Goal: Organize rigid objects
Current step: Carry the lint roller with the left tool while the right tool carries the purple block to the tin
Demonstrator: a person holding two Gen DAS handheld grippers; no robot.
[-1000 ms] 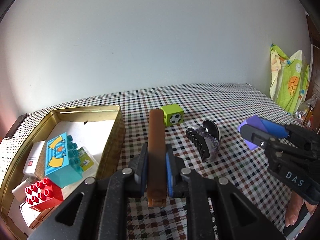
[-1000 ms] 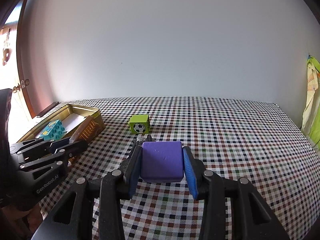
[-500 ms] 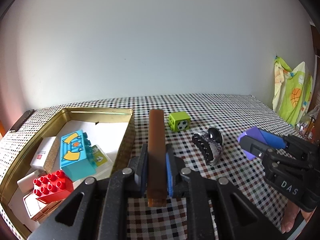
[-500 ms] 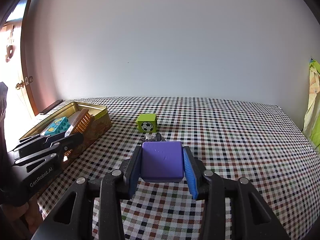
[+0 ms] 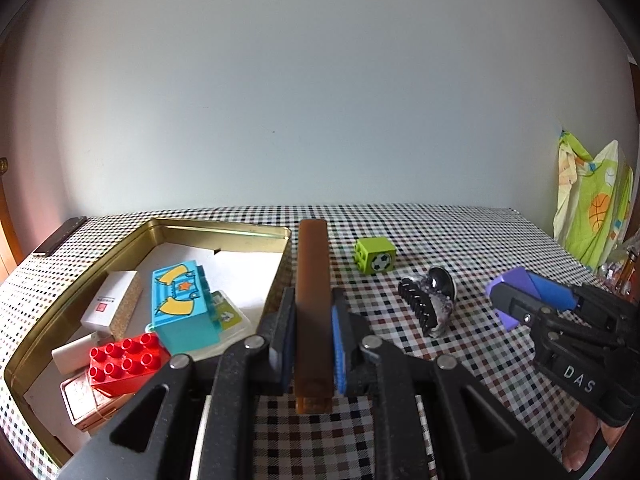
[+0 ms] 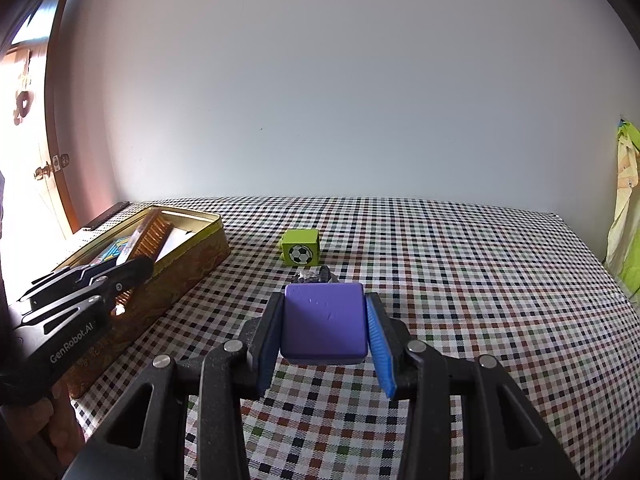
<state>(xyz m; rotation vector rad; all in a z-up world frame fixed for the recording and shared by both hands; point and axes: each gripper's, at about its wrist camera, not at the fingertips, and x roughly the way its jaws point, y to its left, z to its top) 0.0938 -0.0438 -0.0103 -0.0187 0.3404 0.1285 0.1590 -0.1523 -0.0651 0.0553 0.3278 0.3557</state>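
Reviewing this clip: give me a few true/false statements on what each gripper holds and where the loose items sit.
1. The left gripper is shut on a brown comb. True.
2. The right gripper is open and holds nothing. False: it is shut on a purple block.
3. The green football cube sits inside the gold tin. False: it stands on the checked tablecloth.
4. A red brick lies in the tin. True.

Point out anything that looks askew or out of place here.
Inside the gold tin, the teal block lies tilted across other pieces rather than flat. The green soccer cube and black hair claw sit loose on the checked cloth.
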